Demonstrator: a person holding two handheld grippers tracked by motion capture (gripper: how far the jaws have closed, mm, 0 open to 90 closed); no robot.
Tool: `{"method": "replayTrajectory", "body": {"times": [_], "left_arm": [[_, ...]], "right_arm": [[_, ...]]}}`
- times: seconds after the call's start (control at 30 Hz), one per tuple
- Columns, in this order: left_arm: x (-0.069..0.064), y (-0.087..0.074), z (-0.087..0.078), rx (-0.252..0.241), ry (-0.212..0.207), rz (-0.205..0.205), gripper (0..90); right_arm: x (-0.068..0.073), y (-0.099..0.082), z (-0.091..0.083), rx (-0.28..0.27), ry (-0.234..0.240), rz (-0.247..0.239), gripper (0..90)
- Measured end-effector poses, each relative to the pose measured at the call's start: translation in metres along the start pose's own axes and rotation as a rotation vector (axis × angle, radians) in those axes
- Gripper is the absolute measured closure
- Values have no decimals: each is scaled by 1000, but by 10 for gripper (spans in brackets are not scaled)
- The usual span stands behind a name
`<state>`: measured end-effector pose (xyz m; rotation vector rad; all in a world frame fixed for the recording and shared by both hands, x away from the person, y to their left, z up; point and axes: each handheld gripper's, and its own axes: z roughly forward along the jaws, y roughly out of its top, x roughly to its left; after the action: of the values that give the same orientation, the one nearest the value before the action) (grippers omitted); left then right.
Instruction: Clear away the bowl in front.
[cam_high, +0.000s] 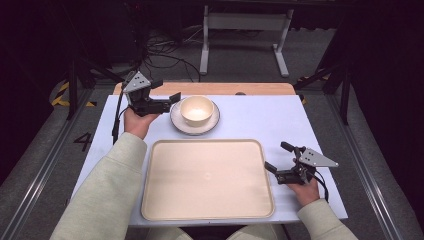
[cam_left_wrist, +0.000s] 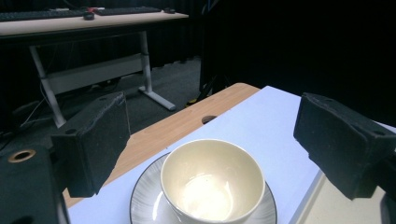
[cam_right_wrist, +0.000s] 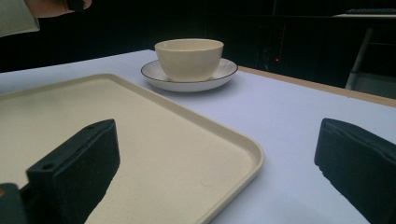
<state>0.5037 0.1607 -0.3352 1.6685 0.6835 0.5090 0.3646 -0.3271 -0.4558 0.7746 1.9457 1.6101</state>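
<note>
High view, left to right: left gripper (cam_high: 167, 97), jaws wide apart and empty, just beside the bowl (cam_high: 197, 109), which stands on a saucer (cam_high: 180, 122) at the counter's (cam_high: 260, 117) far side; bare tray (cam_high: 207, 180) nearer; right gripper (cam_high: 278, 157), jaws open and empty, beside the tray's right edge.
</note>
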Motion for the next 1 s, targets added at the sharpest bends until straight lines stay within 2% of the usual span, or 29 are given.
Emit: {"method": "replayTrajectory", "body": {"times": [0.17,0.27,0.53,0.67,0.73,0.8,0.83,0.97,1.0], "left_arm": [[3,1,6,7,11,-15,115],[4,4,12,36,23,-6,113],[11,9,22,42,39,-25,107],[11,11,27,62,49,-39,111],[8,12,30,74,59,-33,123],[8,13,32,93,61,-30,137],[9,13,36,128,68,-37,141],[13,10,44,206,108,-77,145],[13,10,44,206,108,-77,146]], "right_arm": [[0,0,0,0,0,1,3],[0,0,0,-2,-1,3,2],[-1,0,-1,-3,-2,8,2],[-1,0,-1,-3,-3,10,2],[-1,0,-1,-3,-4,11,2],[-1,0,-1,-4,-5,11,2],[-1,0,-1,-4,-5,11,2],[-1,0,-1,-4,-7,11,2],[-1,0,-1,-4,-7,11,2]]}}
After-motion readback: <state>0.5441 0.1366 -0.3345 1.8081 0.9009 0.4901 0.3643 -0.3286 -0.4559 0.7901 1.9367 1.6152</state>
